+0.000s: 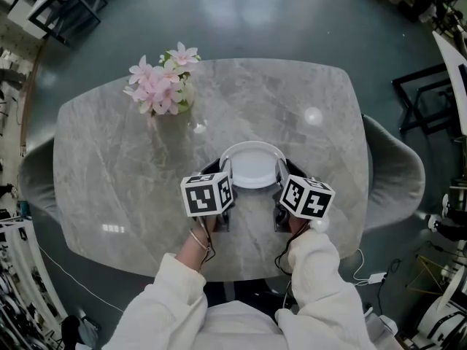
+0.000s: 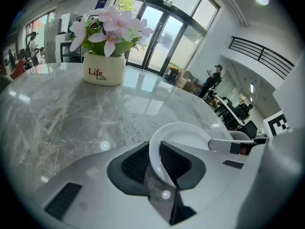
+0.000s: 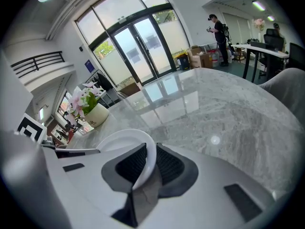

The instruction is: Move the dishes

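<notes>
A white plate [image 1: 252, 168] sits low over the grey marble table [image 1: 109, 173], near its front edge. My left gripper [image 1: 229, 170] is shut on the plate's left rim, and my right gripper [image 1: 279, 171] is shut on its right rim. In the left gripper view the rim of the plate [image 2: 183, 137] runs between the dark pads of the left gripper [image 2: 155, 159]. The right gripper view shows the same: the plate [image 3: 119, 142] is pinched in the right gripper [image 3: 150, 159]. Whether the plate rests on the table or hangs just above it I cannot tell.
A white pot of pink flowers [image 1: 164, 86] stands at the table's back left, also seen as the flower pot [image 2: 105, 70] and flower pot [image 3: 95, 113]. Grey chairs flank the table: a chair [image 1: 394, 170] on the right, a chair [image 1: 36, 181] on the left. A person [image 2: 212, 80] stands far off.
</notes>
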Demonstrator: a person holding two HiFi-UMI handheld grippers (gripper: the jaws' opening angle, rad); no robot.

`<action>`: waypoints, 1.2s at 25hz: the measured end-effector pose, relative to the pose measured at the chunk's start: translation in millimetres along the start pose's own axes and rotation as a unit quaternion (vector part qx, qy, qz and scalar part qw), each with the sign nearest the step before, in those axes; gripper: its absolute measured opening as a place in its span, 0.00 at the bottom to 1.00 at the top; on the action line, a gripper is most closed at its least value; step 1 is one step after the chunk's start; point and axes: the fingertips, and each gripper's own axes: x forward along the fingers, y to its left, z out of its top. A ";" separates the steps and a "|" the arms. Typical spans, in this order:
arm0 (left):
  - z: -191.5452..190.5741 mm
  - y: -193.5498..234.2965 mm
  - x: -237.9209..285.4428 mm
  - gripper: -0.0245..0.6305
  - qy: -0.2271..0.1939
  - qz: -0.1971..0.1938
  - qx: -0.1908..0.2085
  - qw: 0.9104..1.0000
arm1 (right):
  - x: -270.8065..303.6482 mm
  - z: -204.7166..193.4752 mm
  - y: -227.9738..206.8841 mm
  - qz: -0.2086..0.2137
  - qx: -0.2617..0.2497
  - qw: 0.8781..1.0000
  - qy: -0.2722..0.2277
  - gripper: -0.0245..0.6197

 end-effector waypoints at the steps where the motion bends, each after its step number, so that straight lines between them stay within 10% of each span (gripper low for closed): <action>1: 0.3 -0.2 0.1 0.14 0.000 0.000 0.001 1.000 | -0.1 0.1 0.3 0.000 -0.002 1.000 0.000 0.22; 30: 8.9 3.2 -34.2 0.21 -0.022 -0.019 -0.018 0.999 | -25.7 7.1 2.7 -0.014 -0.002 0.999 -0.031 0.31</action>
